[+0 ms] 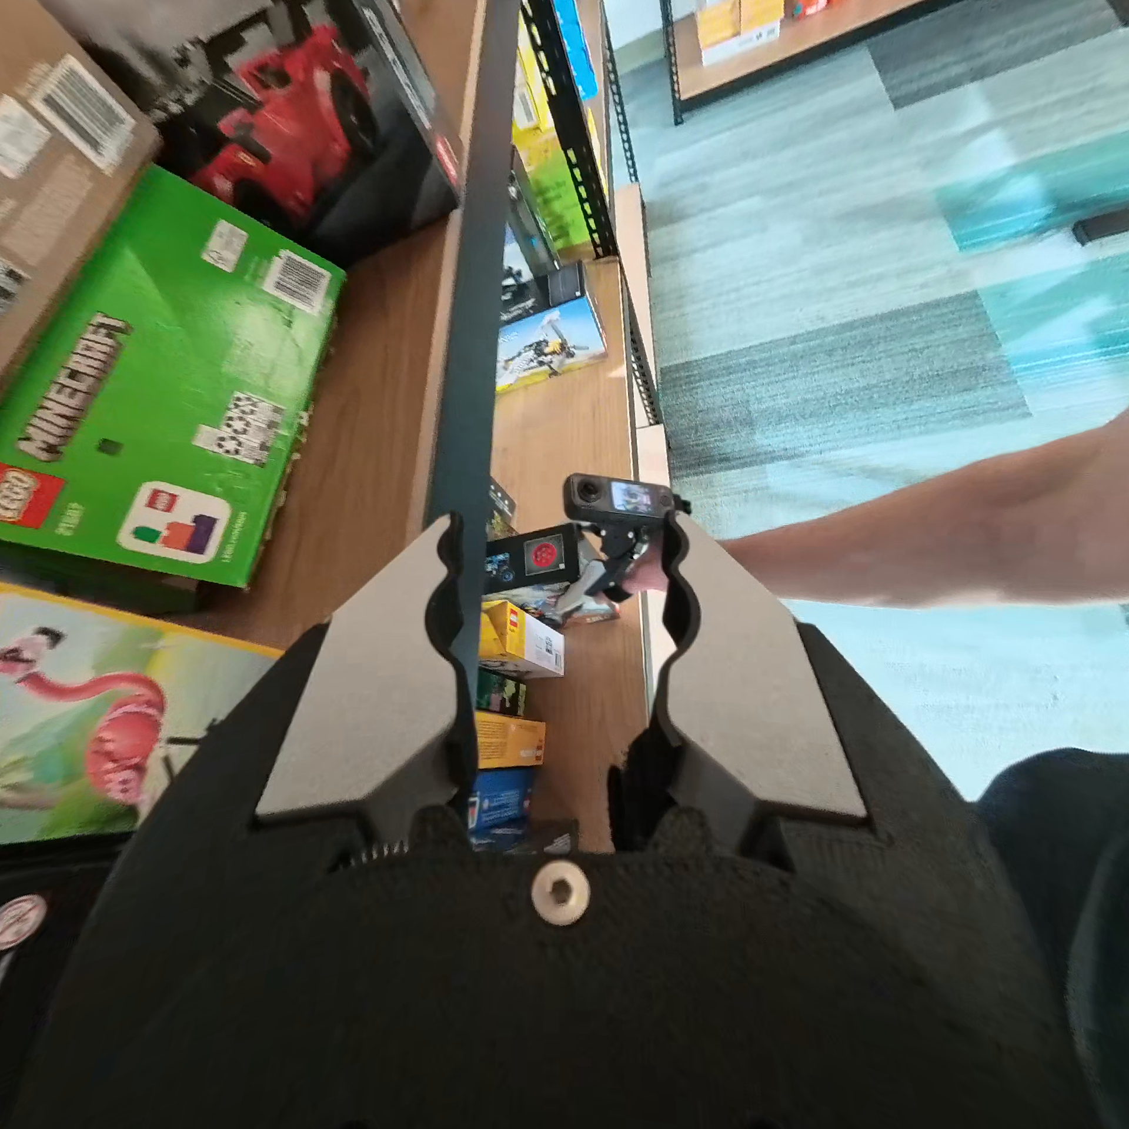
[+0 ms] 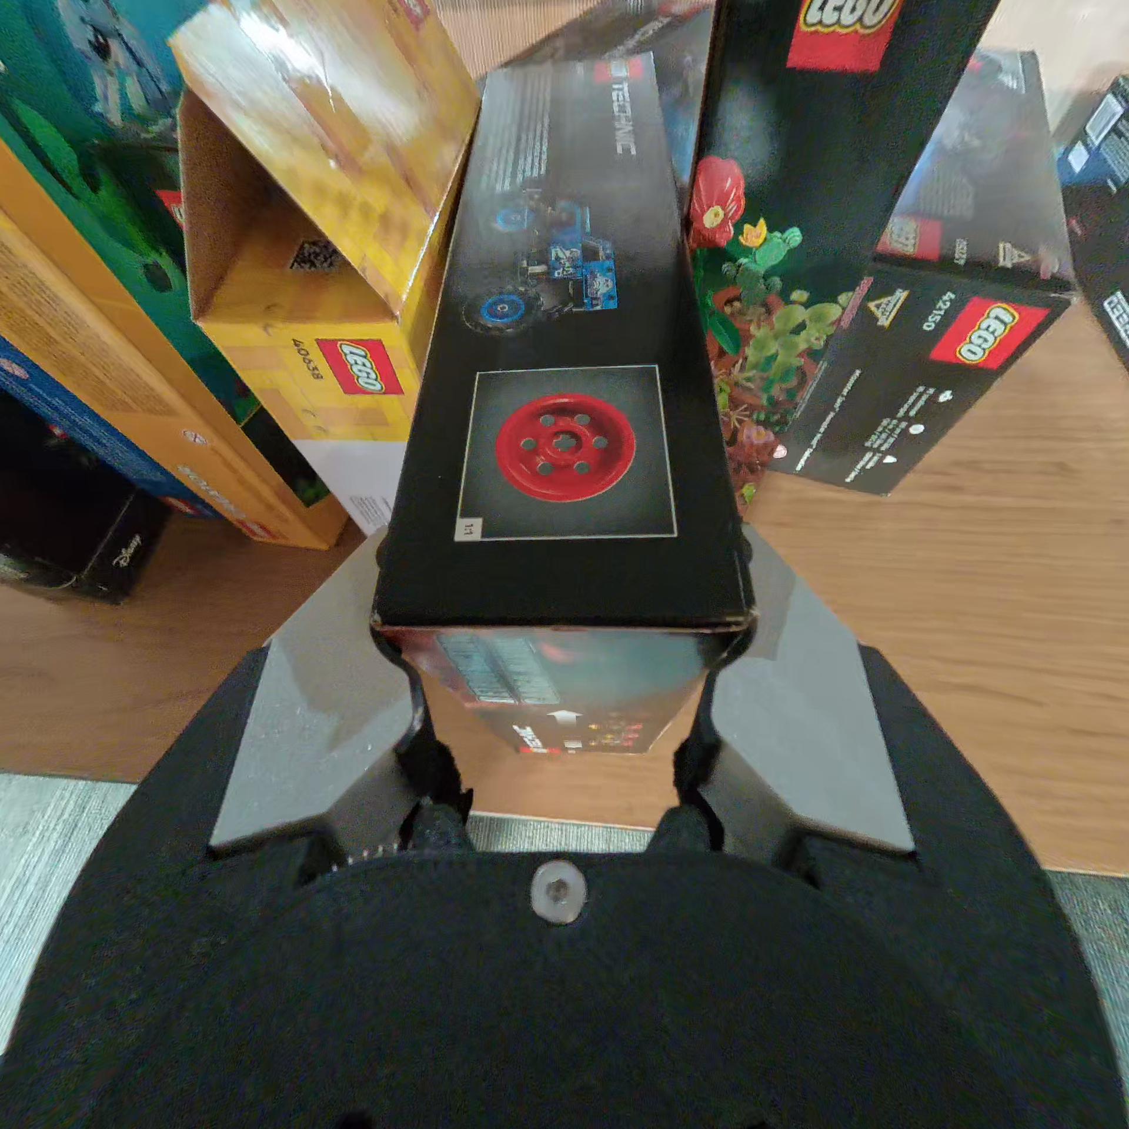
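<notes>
Left wrist view: bright, even daylight; the carpeted floor at right is pale and nearly washed out. Motion blur smears the green box, the flamingo-printed box and the floor's blue patches. Strong wide-angle distortion bends the dark shelf post and stretches the edges.

Right wrist view: dimmer, warmer light. Glare streaks the yellow box and the glossy near face of the black box. The centre is sharp; the margins soften and bow outward. Soft shadows lie under the boxes on the wooden shelf.
</notes>
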`<act>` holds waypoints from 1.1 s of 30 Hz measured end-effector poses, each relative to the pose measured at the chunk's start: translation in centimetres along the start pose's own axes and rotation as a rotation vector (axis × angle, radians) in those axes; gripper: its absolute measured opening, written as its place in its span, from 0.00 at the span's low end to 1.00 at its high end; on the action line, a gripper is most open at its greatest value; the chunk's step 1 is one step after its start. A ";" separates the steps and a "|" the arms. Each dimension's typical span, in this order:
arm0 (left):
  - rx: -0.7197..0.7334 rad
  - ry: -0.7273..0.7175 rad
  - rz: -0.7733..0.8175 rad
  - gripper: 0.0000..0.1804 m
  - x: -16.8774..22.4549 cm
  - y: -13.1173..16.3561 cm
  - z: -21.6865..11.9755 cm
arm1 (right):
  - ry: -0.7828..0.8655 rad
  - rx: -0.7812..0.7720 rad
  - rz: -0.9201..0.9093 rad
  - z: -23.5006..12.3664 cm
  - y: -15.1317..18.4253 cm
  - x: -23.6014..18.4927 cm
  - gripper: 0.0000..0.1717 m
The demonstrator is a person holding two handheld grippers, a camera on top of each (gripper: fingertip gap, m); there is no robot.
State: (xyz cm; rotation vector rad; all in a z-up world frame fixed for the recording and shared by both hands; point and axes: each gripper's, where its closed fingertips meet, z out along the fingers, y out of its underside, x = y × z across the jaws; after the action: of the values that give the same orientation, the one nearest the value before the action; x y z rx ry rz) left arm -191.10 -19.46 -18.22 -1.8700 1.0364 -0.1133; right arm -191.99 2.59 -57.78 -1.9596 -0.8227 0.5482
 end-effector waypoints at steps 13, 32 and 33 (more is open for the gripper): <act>-0.003 0.102 0.005 0.34 1.7 0.3 1.8 | -0.162 -0.059 0.029 -4.8 1.3 3.4 0.57; 0.018 0.155 0.128 0.35 1.8 0.1 2.0 | -0.308 -0.089 0.019 -15.7 7.0 10.4 0.57; 0.020 0.150 0.123 0.35 1.5 0.1 2.1 | -0.290 -0.089 0.024 -16.1 7.1 11.0 0.57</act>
State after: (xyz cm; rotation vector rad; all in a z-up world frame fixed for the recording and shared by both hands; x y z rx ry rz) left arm -189.18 -19.00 -19.89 -1.7962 1.2460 -0.1928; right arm -171.60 -1.19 -56.72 -2.0001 -1.0190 0.8358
